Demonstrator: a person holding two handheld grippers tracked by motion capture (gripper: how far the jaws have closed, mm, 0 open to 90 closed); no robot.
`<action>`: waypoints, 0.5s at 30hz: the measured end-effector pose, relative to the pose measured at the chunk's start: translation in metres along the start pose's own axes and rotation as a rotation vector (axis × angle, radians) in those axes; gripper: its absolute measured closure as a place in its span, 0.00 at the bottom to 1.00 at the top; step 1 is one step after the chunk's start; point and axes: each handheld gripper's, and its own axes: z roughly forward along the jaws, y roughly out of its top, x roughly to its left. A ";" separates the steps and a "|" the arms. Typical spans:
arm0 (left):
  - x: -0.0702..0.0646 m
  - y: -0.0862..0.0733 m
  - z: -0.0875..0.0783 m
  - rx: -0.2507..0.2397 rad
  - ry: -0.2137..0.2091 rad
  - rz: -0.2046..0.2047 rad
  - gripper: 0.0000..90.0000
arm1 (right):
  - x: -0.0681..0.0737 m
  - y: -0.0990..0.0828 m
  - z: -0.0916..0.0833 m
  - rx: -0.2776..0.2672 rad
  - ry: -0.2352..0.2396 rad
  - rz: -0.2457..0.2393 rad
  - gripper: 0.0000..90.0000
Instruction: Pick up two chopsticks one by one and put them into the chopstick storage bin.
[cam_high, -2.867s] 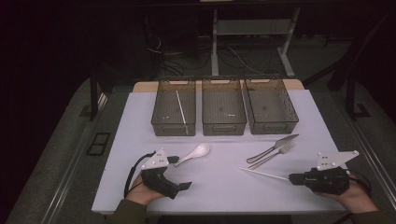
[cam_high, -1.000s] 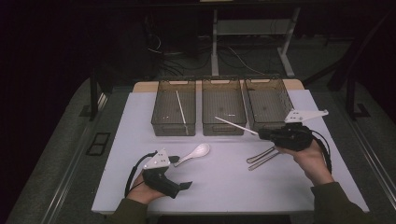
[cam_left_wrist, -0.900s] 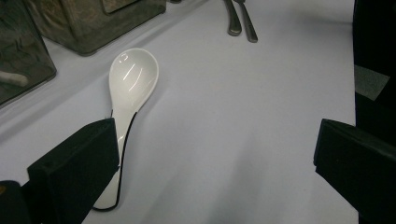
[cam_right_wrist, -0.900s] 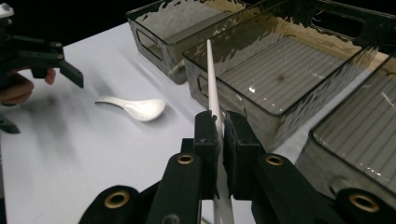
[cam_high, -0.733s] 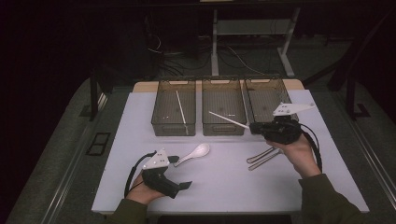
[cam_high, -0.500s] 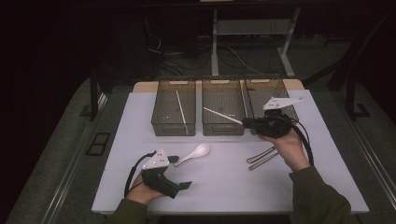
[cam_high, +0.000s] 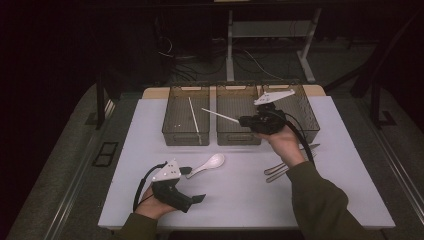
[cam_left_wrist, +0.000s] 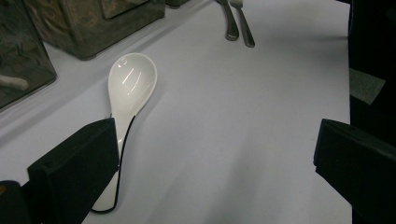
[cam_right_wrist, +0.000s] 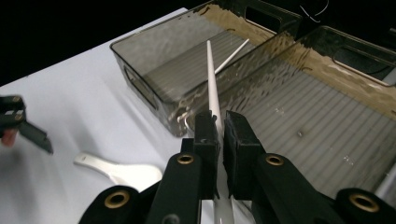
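My right gripper (cam_high: 244, 120) is shut on a thin white chopstick (cam_high: 220, 116) and hovers over the middle clear bin (cam_high: 235, 139). The stick points left toward the left bin (cam_high: 172, 136), where a second white chopstick (cam_high: 193, 115) lies. In the right gripper view the jaws (cam_right_wrist: 221, 122) pinch the chopstick (cam_right_wrist: 212, 88) near its thick end, its tip over the wall between the two bins. My left gripper (cam_high: 192, 185) rests open at the table's front left. A white ceramic spoon (cam_left_wrist: 130, 84) lies beside its left jaw, untouched.
A third clear bin (cam_high: 307, 116) stands at the back right, partly behind my right hand. Metal cutlery (cam_high: 287, 166) lies on the white table right of centre, under my right forearm. The table's front edge runs just behind my left hand.
My right gripper has carried the chopstick from the table's front right up and leftward, from over the right bin to over the middle one. The left gripper and spoon have stayed put.
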 end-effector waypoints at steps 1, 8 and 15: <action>0.000 0.000 0.000 0.000 -0.001 0.000 0.00 | 0.001 0.004 0.004 0.003 -0.001 0.003 0.93; 0.000 0.001 0.000 -0.009 -0.007 -0.002 0.00 | 0.005 0.025 0.031 0.024 -0.029 0.001 0.93; 0.000 0.001 0.000 -0.014 -0.011 -0.002 0.00 | 0.004 0.040 0.063 0.049 -0.056 0.011 0.93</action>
